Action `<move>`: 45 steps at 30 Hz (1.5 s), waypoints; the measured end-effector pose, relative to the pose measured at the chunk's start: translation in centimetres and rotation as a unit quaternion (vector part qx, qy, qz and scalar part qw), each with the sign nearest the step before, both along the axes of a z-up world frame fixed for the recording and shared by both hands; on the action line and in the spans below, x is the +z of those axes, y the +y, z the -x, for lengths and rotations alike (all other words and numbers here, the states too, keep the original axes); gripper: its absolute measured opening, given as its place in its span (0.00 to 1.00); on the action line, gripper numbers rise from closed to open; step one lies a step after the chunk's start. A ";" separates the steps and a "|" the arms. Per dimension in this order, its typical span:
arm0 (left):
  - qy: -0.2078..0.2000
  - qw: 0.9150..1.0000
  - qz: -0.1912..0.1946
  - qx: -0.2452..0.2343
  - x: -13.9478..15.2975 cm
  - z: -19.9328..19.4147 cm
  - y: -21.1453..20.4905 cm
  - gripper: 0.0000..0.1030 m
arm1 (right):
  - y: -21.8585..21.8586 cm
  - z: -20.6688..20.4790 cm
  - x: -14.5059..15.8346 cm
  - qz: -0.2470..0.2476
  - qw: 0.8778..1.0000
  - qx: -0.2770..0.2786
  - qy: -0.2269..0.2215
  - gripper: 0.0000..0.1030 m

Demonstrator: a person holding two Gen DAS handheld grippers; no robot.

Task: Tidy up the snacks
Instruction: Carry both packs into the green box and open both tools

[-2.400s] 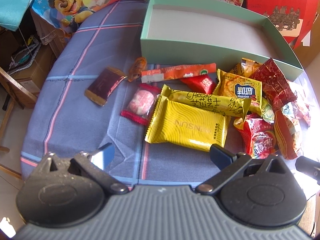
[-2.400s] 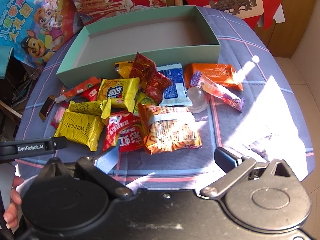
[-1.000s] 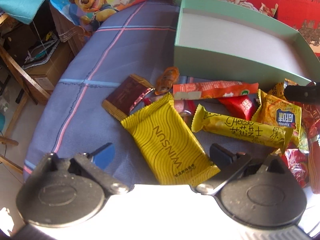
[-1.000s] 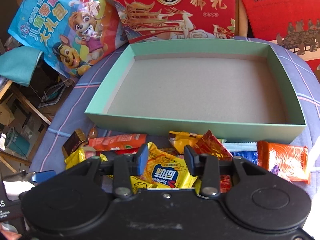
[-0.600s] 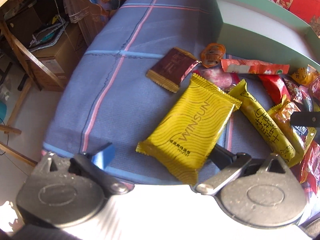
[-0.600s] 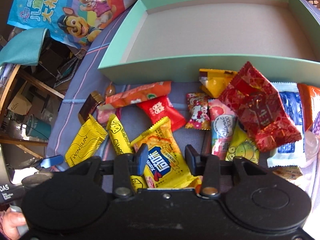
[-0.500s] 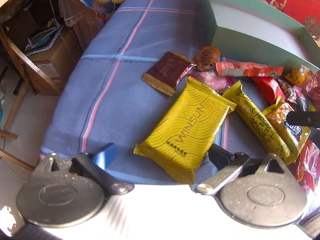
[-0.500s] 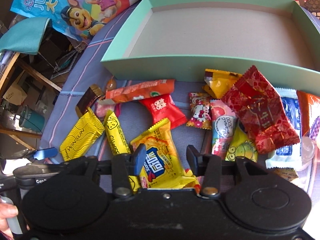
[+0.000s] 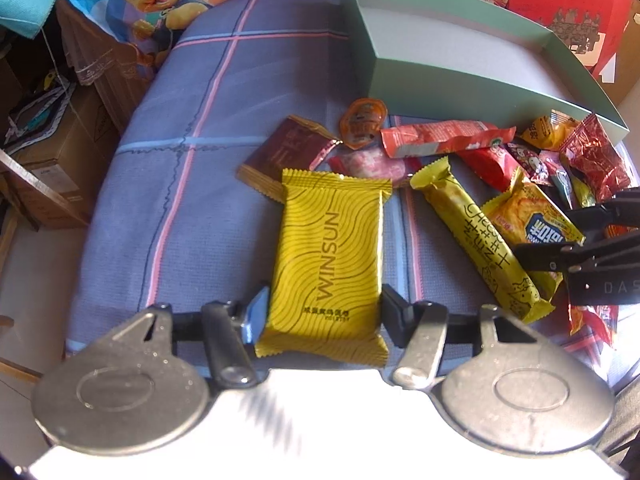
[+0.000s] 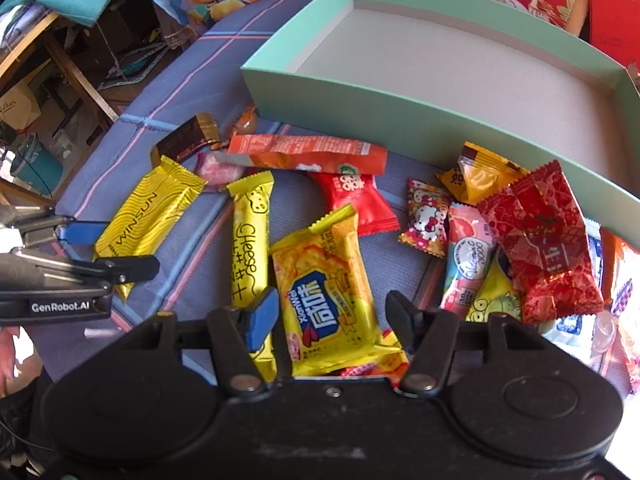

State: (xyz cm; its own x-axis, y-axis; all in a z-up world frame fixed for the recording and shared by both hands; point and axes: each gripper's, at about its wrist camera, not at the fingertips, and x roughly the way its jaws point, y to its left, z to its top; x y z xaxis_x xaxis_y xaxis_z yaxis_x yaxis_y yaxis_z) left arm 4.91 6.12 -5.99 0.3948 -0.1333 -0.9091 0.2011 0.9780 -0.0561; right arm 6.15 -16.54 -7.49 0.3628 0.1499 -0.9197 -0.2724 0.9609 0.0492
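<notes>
Left gripper [image 9: 324,312] straddles the near end of the yellow WINSUN pack [image 9: 330,258]: both pads touch or nearly touch its side edges, and I can't tell whether it's clamped yet. The pack's long axis runs straight away from the gripper, toward the mint box [image 9: 460,80] up and to the right. Right gripper [image 10: 328,312] is spread wider around the yellow-orange cracker pack [image 10: 332,292], with a clear gap on both sides; that pack's axis also runs away from the fingers. The cheese stick [image 10: 250,256] lies just beside its left finger, partly under it, so there's a risk of catching both. Farther out, the rest of the pile sits on the blue checked counter [image 9: 240,92] against the box's front wall. The box looks empty, though its right end is cut off. The packs' near ends are hidden by the gripper bodies.
</notes>
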 end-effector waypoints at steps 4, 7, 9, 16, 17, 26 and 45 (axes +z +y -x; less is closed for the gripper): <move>0.003 1.000 0.001 0.009 -0.1 -0.4 0.4 0.65 | 0.9 0.2 -0.3 0.049 0.999 0.009 -0.012 0.58; 0.003 1.000 0.007 0.007 -0.2 -0.5 0.6 0.65 | 0.6 0.6 0.3 0.043 0.999 0.011 -0.021 0.58; -0.003 1.000 0.003 -0.001 -0.2 -0.5 0.4 0.60 | 0.7 0.6 0.4 0.044 0.999 0.022 -0.022 0.58; -0.013 1.000 -0.008 0.002 0.3 0.3 0.1 0.50 | 0.4 0.4 -0.3 -0.004 1.000 0.008 0.001 0.45; -0.014 1.000 -0.007 0.002 0.5 0.4 0.2 0.50 | 0.1 0.4 -0.1 -0.017 1.000 0.000 0.003 0.45; -0.040 0.999 0.003 -0.013 4.0 1.1 -0.1 0.50 | -3.3 1.1 4.3 -0.087 0.995 -0.034 -0.021 0.45; -0.088 0.992 -0.025 -0.086 5.7 -21.9 -13.6 0.50 | -12.2 -20.0 5.2 -0.147 0.965 -0.213 -0.046 0.45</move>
State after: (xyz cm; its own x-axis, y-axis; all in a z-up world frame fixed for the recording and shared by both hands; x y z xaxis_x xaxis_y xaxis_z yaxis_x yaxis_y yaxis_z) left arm 26.78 -7.46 -0.26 0.5233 -0.1689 -0.8352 0.3668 0.9294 0.0418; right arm 26.13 -28.76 -2.32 0.5280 0.2186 -0.8206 0.1284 0.9346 0.3316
